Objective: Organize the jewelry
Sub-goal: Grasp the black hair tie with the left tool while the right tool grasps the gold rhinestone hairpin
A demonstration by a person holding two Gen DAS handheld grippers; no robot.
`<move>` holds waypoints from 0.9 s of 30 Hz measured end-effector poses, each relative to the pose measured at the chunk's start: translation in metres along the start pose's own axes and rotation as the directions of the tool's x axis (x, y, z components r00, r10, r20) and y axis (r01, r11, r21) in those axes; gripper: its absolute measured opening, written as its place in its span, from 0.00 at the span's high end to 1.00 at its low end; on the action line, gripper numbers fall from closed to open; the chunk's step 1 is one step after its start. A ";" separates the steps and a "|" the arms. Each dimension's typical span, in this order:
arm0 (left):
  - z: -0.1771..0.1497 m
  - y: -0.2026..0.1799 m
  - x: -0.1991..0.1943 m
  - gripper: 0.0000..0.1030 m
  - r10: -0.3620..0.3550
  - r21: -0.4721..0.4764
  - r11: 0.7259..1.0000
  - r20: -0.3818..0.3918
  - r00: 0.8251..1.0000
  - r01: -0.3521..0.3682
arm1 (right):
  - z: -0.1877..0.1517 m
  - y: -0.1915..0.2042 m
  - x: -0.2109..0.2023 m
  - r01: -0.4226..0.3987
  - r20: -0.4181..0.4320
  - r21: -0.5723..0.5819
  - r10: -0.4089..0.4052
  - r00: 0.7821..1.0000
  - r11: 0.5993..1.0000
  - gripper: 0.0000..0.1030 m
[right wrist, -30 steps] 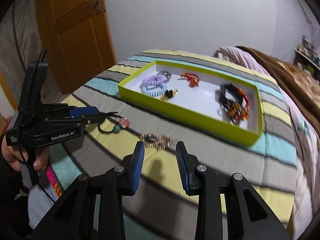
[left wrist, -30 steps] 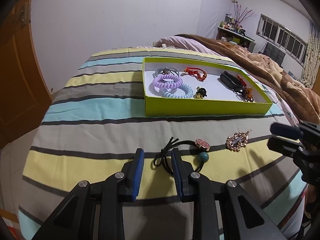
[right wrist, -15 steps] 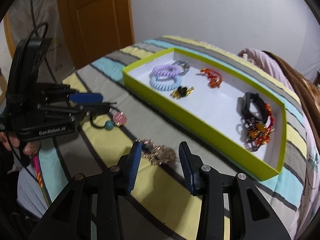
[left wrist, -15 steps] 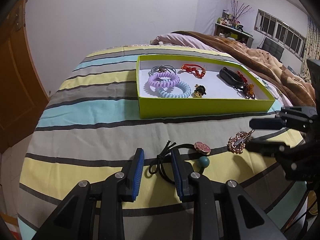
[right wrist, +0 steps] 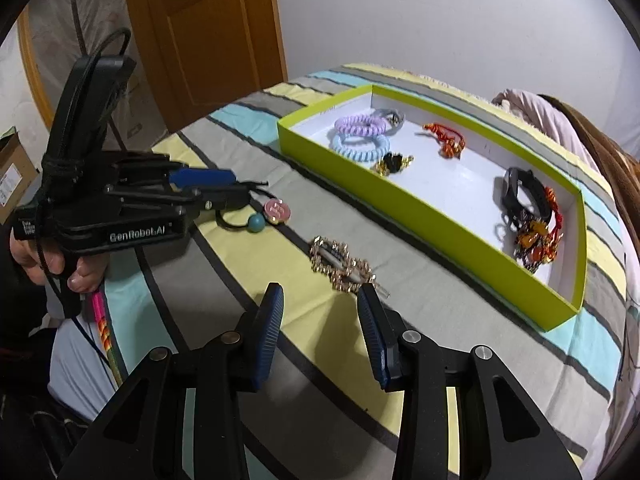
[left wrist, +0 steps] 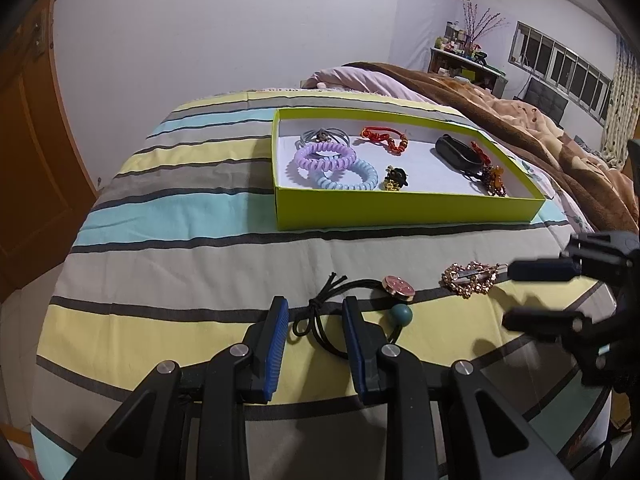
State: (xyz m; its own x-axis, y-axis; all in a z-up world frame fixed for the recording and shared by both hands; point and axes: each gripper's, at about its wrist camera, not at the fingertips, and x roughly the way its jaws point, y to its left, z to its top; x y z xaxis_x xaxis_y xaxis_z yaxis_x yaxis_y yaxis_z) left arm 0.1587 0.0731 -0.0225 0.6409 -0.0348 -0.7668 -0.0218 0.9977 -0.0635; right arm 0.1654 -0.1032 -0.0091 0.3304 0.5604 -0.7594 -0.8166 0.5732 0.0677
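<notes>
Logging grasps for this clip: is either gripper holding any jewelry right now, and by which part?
Nothing is held. The left gripper straddles the black hair tie with jaws open; the right gripper is open short of the gold hair clip.

Left gripper (left wrist: pixel 314 330) fingers (left wrist: pixel 277 322) straddle black hair tie (left wrist: pixel 320 320) on bedspread (left wrist: pixel 180 280)

black gripper (right wrist: pixel 320 334), blue-padded jaws, silver screws.

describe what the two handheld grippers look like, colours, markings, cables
Both are matte black plastic linkage frames with silver pivot screws and two fingers faced with ribbed blue pads. The left gripper has white "GenRobot.AI" lettering on its side, a pistol-style handle and a black cable looping from its top block. The right gripper shows the same black arms and blue pads.
</notes>
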 end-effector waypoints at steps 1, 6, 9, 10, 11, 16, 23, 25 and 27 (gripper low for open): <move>-0.001 0.000 0.000 0.73 0.000 0.001 1.000 0.000 1.000 0.000 | 0.002 -0.002 -0.001 0.012 0.013 0.001 -0.012 1.000 1.000 0.61; -0.001 0.000 0.000 0.73 0.003 0.006 1.000 0.000 1.000 -0.003 | 0.010 -0.015 0.007 0.026 0.016 0.005 -0.026 1.000 1.000 0.61; -0.002 0.000 0.000 0.73 0.001 0.008 1.000 0.001 1.000 -0.001 | 0.009 -0.011 0.014 -0.003 -0.020 -0.015 0.003 1.000 1.000 0.61; -0.002 0.000 0.000 0.73 0.001 0.007 1.000 0.001 1.000 -0.001 | 0.007 -0.009 0.015 -0.012 -0.022 -0.020 0.012 1.000 1.000 0.62; -0.002 0.000 0.000 0.73 0.001 0.006 1.000 0.002 1.000 -0.001 | 0.006 -0.005 0.014 -0.032 -0.026 -0.021 0.031 0.999 0.999 0.66; -0.003 0.000 -0.001 0.73 0.000 0.004 1.000 0.004 1.000 0.000 | -0.003 0.008 0.008 -0.062 -0.030 -0.047 0.060 0.998 0.997 0.77; -0.002 -0.002 0.000 0.73 0.012 0.015 1.000 0.000 1.000 -0.012 | 0.004 -0.004 0.010 0.023 -0.014 0.083 -0.022 1.000 0.996 0.77; -0.002 -0.004 0.000 0.73 0.020 0.023 1.000 -0.002 1.000 -0.020 | 0.006 -0.005 0.014 0.024 -0.020 0.122 -0.021 1.000 0.992 0.78; -0.001 -0.005 0.001 0.73 0.025 0.029 0.999 -0.001 1.000 -0.025 | 0.007 -0.003 0.016 0.035 -0.024 0.142 -0.032 0.999 0.989 0.85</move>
State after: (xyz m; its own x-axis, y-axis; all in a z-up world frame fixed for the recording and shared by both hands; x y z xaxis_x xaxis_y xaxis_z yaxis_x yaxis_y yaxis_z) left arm 0.1581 0.0682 -0.0236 0.6392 -0.0097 -0.7690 -0.0156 0.9996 -0.0256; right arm 0.1766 -0.0917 -0.0170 0.3448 0.5276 -0.7764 -0.7292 0.6714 0.1324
